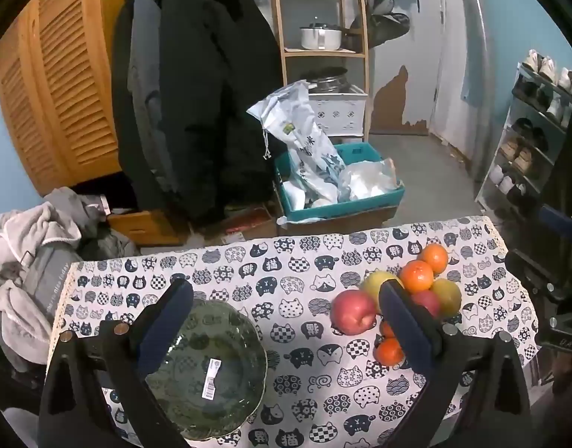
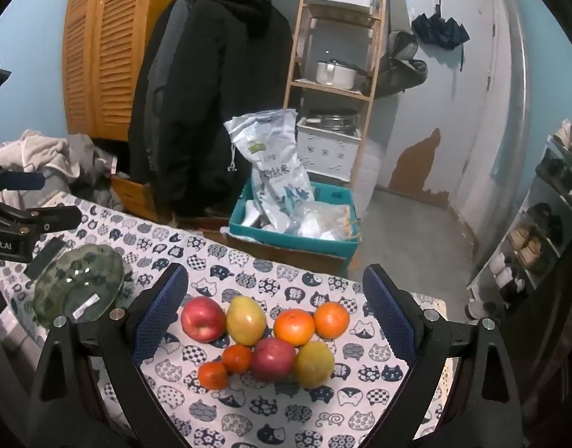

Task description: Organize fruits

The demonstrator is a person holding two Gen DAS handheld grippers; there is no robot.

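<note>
hovering wide open and empty, the right gripper (image 2: 274, 321) frames the fruit pile (image 2: 271, 343) on the tablecloth (image 2: 248, 418); the left gripper (image 1: 286, 321), also open, waits by the empty glass bowl (image 1: 207, 373). first pick looks next: close on one fruit.

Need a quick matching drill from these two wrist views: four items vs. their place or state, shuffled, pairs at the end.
Items:
1. glass plate
2. fruit pile
3. left tongs
4. teal crate

Place or state:
A. on the floor beyond the table
B. open, holding nothing
C. clustered on the cat-print cloth, between the right tongs
D. holds no fruit, sticker on it

Pairs: 1-D, 2-C, 3-B, 4-A
</note>
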